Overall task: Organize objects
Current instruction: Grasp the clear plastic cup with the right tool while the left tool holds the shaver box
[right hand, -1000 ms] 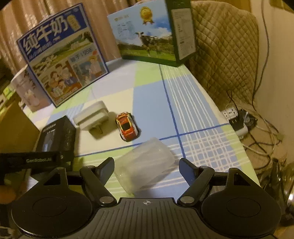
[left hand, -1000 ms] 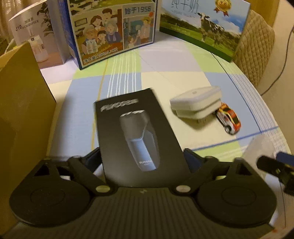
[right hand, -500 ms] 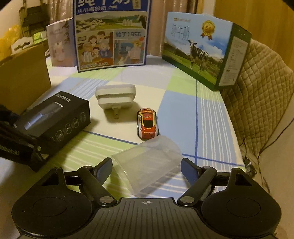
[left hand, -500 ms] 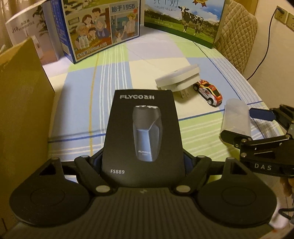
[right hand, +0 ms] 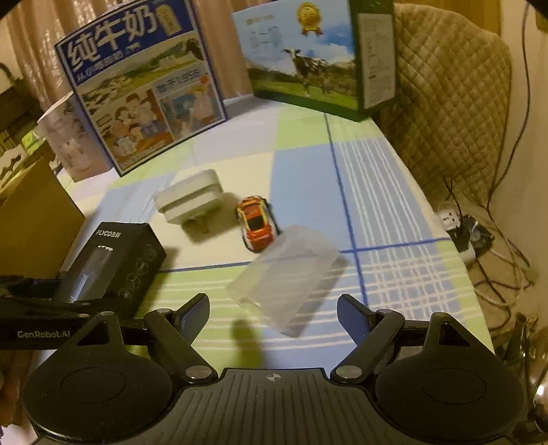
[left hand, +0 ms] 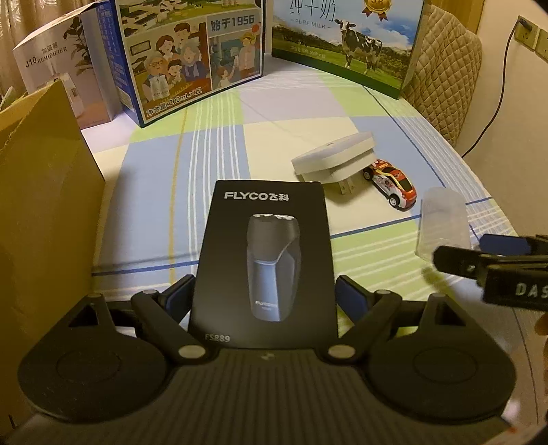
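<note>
Okay, I'm working over a table [left hand: 219, 150] covered in a checked cloth of blue, green and cream blocks with white stripes; warm dim light, a quilted chair back [right hand: 445, 102] past its far right edge. My left gripper [left hand: 263, 294] has its fingers spread on either side of the black shaver box [left hand: 263, 260], which lies between them; I can't tell if the pads touch it. It reads "FLYCO" and "FS889" under a shaver photo. Left of that gripper stands a brown cardboard box [left hand: 44, 212]. Ahead of it: a white "J10 HUMIDIFIER" box [left hand: 54, 65], a blue milk carton case [left hand: 185, 58] printed "1956" and "200mL×12", and a green cow case [left hand: 346, 44] reading "PURE MILK". Ahead and right lie a white plug adapter [left hand: 334, 157] and, just beside it, a toy car [left hand: 390, 183]. My right gripper [right hand: 274, 311] is wide open, with the clear plastic container [right hand: 287, 277] lying on the cloth ahead between its fingers, not touched, its far end close to the car. Only the right wrist view shows the floor to the right: a power strip [right hand: 460, 229] and tangled cables, plus "GenRobot.AI" on the left tool. Only the left wrist view shows a wall socket [left hand: 527, 30] and "DAS" on the right tool.
</note>
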`<state>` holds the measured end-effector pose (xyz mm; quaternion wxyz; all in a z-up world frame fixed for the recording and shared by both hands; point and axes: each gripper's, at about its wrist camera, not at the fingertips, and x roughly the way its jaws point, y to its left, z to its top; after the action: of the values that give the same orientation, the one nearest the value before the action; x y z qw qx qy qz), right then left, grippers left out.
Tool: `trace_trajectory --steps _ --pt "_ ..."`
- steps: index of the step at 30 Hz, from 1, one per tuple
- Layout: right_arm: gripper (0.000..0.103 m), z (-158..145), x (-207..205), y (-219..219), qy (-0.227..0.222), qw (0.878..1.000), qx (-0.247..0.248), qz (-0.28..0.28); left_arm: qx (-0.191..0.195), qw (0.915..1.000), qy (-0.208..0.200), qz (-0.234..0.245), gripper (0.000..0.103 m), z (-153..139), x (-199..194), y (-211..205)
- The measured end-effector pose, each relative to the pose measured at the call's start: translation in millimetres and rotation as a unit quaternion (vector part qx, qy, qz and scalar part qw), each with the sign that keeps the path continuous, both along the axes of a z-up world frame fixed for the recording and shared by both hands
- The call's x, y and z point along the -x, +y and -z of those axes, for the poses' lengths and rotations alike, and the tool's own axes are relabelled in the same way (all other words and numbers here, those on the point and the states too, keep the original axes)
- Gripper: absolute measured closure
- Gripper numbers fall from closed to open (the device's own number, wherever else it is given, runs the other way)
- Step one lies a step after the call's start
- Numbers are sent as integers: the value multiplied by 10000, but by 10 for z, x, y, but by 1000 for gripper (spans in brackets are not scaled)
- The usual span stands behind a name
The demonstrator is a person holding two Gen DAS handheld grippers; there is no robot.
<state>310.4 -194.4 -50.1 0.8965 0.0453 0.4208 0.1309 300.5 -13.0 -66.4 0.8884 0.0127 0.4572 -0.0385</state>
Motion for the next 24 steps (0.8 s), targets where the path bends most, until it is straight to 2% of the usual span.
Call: trace_trajectory --steps 5,8,11,13,15,22,24 --pt "24 -16 -110 38 -83 9989 -189 419 -9 10000 -49 -23 18 -20 -14 1" --pt "24 36 -197 94 -128 9988 68 458 -17 10000 -56 -53 18 -28 -25 17" --pt "25 104 -234 125 -112 9993 224 264 -39 10000 -63 -25 18 -33 -28 16" --pt "34 133 -240 130 -102 9993 312 184 -23 10000 -59 -31 18 -32 -28 14" --pt "51 123 -224 131 -95 9987 480 137 -31 10000 -56 -19 17 -34 -33 11" --pt "54 74 -129 24 116 9980 601 172 -324 9991 76 255 18 25 -114 -127" --pt "54 57 -24 -2 214 9983 518 126 -403 9986 119 311 24 43 -111 -147"
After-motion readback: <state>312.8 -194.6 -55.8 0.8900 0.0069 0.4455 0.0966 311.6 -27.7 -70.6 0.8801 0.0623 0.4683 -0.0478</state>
